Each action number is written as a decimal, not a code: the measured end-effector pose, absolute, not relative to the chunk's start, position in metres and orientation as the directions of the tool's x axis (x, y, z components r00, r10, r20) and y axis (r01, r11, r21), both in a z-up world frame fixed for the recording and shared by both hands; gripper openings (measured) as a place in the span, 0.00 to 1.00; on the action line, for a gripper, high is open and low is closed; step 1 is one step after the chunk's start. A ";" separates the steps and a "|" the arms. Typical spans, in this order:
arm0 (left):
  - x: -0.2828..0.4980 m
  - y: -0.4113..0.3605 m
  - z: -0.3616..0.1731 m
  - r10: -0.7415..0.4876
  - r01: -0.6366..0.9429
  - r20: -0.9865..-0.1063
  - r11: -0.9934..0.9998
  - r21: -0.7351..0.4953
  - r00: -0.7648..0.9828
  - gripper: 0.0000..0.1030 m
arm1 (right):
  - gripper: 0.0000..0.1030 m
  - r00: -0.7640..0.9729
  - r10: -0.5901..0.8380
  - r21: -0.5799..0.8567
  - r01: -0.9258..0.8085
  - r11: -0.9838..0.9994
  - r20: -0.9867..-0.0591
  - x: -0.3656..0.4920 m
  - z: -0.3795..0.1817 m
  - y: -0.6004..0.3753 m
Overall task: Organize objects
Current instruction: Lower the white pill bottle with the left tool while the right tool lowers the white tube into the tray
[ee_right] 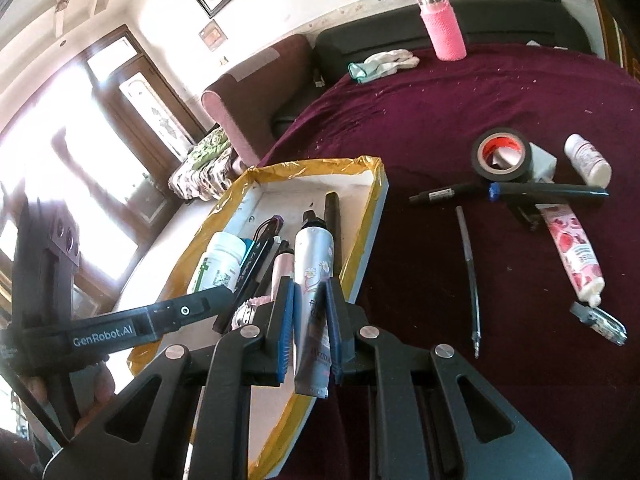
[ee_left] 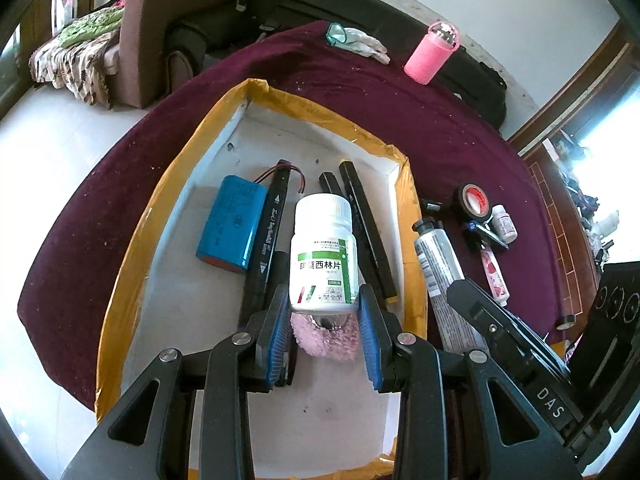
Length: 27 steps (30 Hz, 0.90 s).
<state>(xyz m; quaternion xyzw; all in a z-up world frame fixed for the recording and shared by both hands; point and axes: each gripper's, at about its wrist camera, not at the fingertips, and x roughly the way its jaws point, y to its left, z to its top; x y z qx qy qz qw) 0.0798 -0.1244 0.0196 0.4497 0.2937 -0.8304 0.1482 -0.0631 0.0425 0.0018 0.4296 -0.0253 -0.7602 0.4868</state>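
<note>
A: Left tongs (ee_left: pixel 324 312)?
B: Clamped on the white bottle (ee_left: pixel 323 254), upright, cap away, over the tray (ee_left: pixel 132 280).
A: Right tongs (ee_right: pixel 310 312)?
B: Pinching the silver tube (ee_right: pixel 314 280), lengthwise along them, cap forward, above the tray's edge.

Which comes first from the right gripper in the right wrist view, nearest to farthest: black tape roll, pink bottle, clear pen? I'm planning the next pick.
1. Clear pen, on the cloth just right of the right gripper.
2. Black tape roll, farther back on the right.
3. Pink bottle, upright at the table's far edge.
</note>
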 end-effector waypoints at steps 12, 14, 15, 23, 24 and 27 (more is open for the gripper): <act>0.072 -0.125 0.010 0.016 0.521 -0.849 -0.784 -0.338 -0.528 0.28 | 0.13 -0.150 -0.762 0.466 0.712 -0.526 -0.631 -0.069 -0.002 0.041; 0.071 -0.125 0.010 0.018 0.518 -0.849 -0.785 -0.339 -0.529 0.28 | 0.13 -0.149 -0.764 0.469 0.711 -0.524 -0.627 -0.069 -0.002 0.042; 0.070 -0.125 0.009 0.018 0.517 -0.848 -0.786 -0.339 -0.529 0.28 | 0.13 -0.149 -0.766 0.471 0.711 -0.522 -0.625 -0.068 -0.001 0.042; 0.072 -0.129 0.007 0.020 0.522 -0.850 -0.782 -0.341 -0.526 0.28 | 0.13 -0.138 -0.767 0.475 0.713 -0.516 -0.626 -0.068 -0.001 0.036; 0.072 -0.130 0.006 0.020 0.523 -0.851 -0.781 -0.341 -0.525 0.28 | 0.13 -0.137 -0.766 0.474 0.713 -0.516 -0.628 -0.068 -0.001 0.035; 0.072 -0.132 0.004 0.021 0.522 -0.852 -0.782 -0.340 -0.523 0.28 | 0.13 -0.132 -0.763 0.473 0.715 -0.516 -0.633 -0.067 -0.004 0.033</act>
